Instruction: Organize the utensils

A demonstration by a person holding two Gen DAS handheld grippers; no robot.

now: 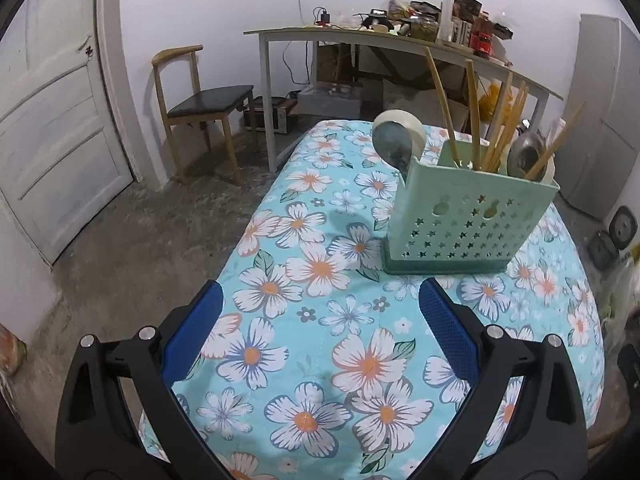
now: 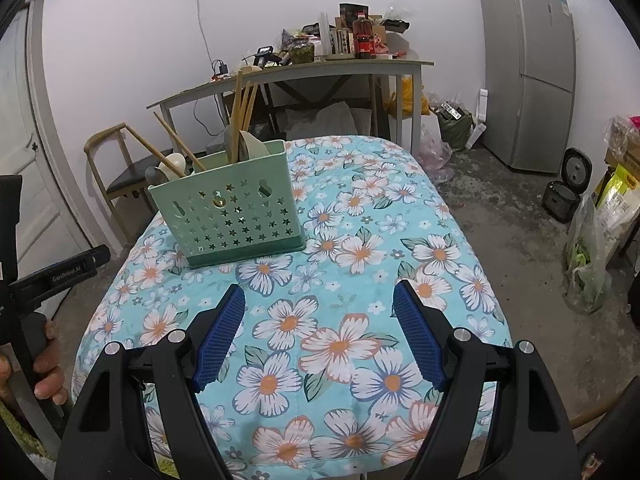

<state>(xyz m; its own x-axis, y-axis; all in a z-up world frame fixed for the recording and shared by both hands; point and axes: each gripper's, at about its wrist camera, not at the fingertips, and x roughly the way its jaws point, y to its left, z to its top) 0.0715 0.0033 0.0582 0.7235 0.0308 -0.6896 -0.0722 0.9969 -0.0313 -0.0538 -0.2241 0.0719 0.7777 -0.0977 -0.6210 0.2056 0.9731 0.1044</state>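
Right wrist: utensil caddy [image 2: 236,208] ahead-left of open tongs [image 2: 319,300], apart

Dim, even indoor light, soft shadows, strong fisheye bending, dark corners.

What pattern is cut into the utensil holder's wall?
Star-shaped holes in the utensil holder, clearest in the right wrist view.

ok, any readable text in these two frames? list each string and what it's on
"GenRobot.AI" on the black bar of the left gripper's body, seen at the left edge of the right wrist view.
Sticker at the top of the fridge: too small to read.
Labels on the bottles and boxes on the back table: blurred, unreadable.
Yellow bag by the right edge: print too small to read.
Left wrist view: nothing legible.
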